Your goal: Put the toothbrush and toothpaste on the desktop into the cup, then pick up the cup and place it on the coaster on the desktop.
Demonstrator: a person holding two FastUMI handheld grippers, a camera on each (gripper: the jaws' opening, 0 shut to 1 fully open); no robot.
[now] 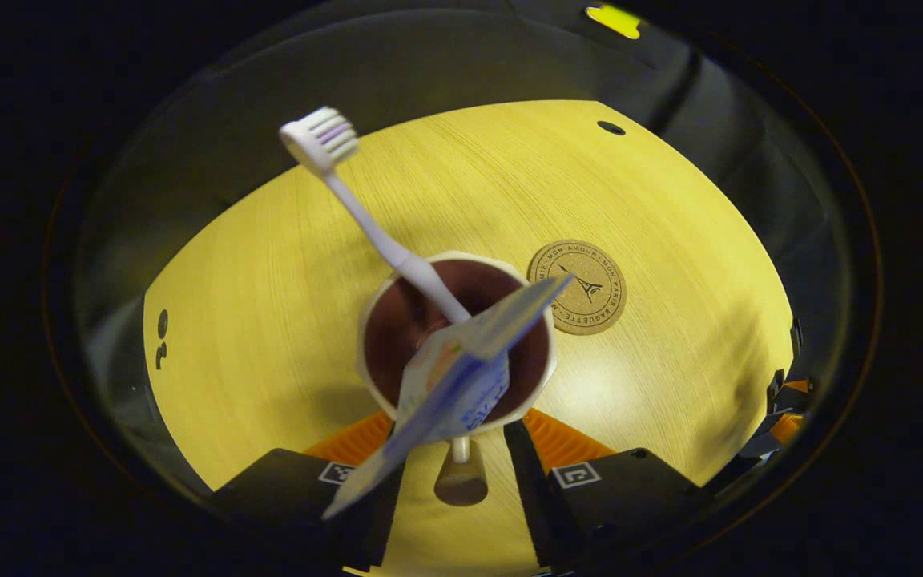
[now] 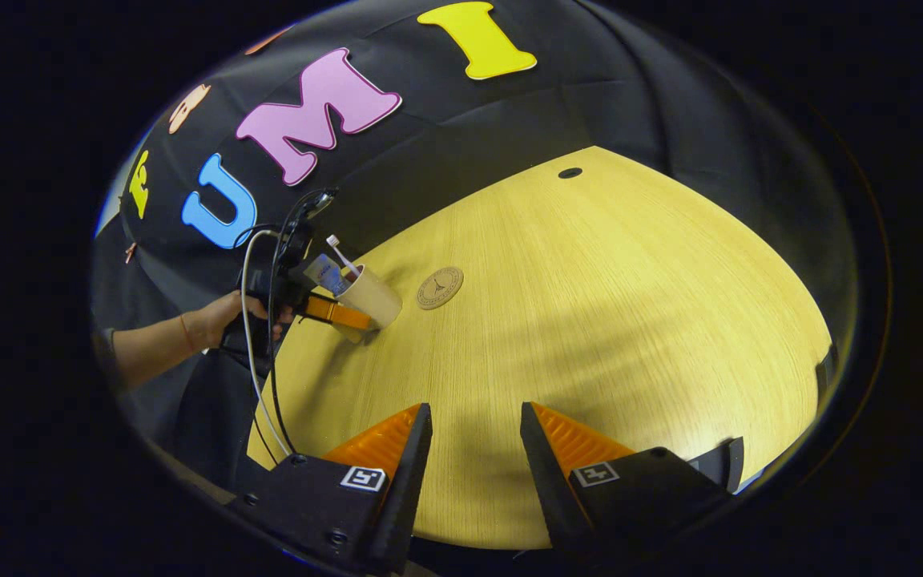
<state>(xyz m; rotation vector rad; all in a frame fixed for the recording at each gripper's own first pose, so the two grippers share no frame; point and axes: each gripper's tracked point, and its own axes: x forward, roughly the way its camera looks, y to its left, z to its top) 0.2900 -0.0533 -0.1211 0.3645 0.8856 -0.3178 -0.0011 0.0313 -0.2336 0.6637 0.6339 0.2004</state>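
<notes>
A beige cup [image 1: 455, 344] with a dark inside sits between my left gripper's [image 1: 457, 433] orange fingers [image 1: 562, 439], which are shut on its sides. A white toothbrush [image 1: 365, 212] stands in it, head up and leaning away. A blue-and-white toothpaste tube [image 1: 461, 373] lies slanted across its mouth. In the right gripper view the cup [image 2: 369, 298] hangs tilted just above the table in the left gripper [image 2: 345, 314], a short way left of the round cork coaster [image 2: 440, 287]. That coaster [image 1: 578, 287] lies flat beyond the cup, to its right. My right gripper [image 2: 469, 441] is open over the near table edge, nothing between its fingers.
The light wooden table [image 2: 590, 304] has a small dark hole [image 2: 570, 172] near its far edge. A person's hand [image 2: 221, 320] holds the left gripper at the table's left edge, and a cable [image 2: 257, 377] hangs from it. Black booth cloth rises behind the table.
</notes>
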